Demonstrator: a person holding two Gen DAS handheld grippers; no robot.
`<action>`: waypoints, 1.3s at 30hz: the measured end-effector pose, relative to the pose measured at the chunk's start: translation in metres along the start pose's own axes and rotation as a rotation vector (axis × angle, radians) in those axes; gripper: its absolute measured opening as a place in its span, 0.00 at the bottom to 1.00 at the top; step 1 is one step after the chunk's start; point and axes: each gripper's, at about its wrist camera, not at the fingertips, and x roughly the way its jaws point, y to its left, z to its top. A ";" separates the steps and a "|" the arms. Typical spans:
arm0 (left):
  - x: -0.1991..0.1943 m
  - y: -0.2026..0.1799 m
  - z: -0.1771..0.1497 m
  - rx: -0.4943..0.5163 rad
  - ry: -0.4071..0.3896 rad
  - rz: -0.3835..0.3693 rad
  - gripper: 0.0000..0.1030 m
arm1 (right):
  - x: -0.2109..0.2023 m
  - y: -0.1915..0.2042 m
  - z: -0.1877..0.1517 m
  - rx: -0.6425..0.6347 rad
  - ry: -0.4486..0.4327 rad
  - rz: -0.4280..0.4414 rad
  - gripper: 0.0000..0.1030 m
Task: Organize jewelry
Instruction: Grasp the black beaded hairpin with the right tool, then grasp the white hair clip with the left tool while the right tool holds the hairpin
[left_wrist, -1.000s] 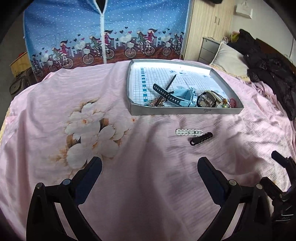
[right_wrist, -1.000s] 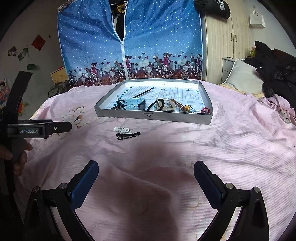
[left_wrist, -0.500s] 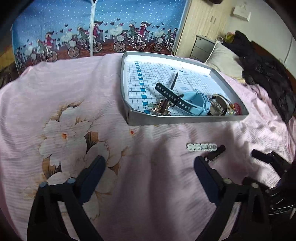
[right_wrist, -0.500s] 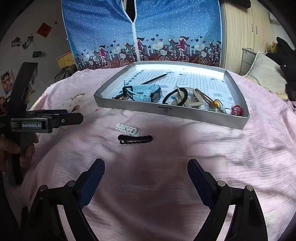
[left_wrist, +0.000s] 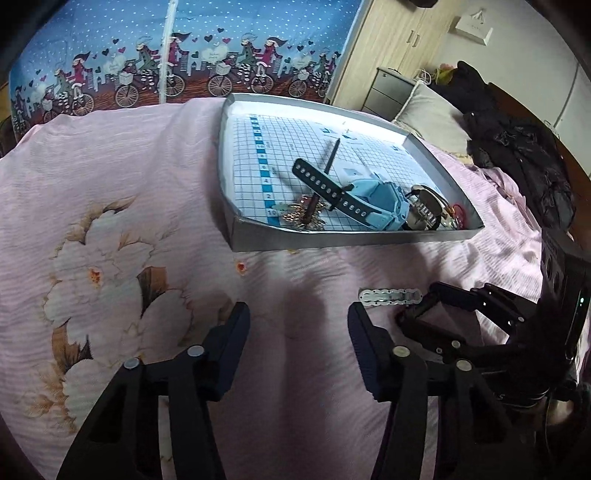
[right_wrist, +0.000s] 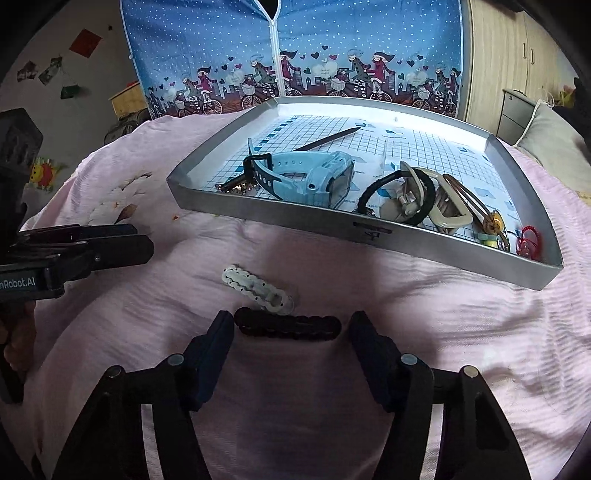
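My right gripper (right_wrist: 290, 332) has its fingers spread either side of the black hair clip (right_wrist: 288, 326) on the bed; I would close across its middle, clear of the white clip (right_wrist: 258, 290) at 11 o'clock. Left gripper (left_wrist: 297, 325): fingers spread, empty. Tray (right_wrist: 369, 236) at 12 o'clock; pink bedspread (right_wrist: 443, 332), wardrobe (right_wrist: 517, 55) behind.

Both grippers have advanced across the pink bedspread (right_wrist: 424, 314) toward the tray (right_wrist: 443, 243). The right gripper (right_wrist: 290, 334) now brackets the black hair clip (right_wrist: 288, 326), its opening narrowed. The left gripper (left_wrist: 299, 325) has likewise narrowed, fingers apart over bare cloth.
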 end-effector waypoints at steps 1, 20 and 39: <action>0.003 -0.002 0.001 0.010 0.004 -0.004 0.45 | 0.000 -0.003 0.000 0.010 -0.002 0.008 0.57; 0.064 -0.047 0.010 0.278 0.064 -0.202 0.45 | -0.013 -0.055 -0.003 0.160 -0.026 0.004 0.52; 0.082 -0.078 0.005 0.448 0.053 -0.129 0.20 | -0.011 -0.067 -0.001 0.204 -0.039 0.025 0.52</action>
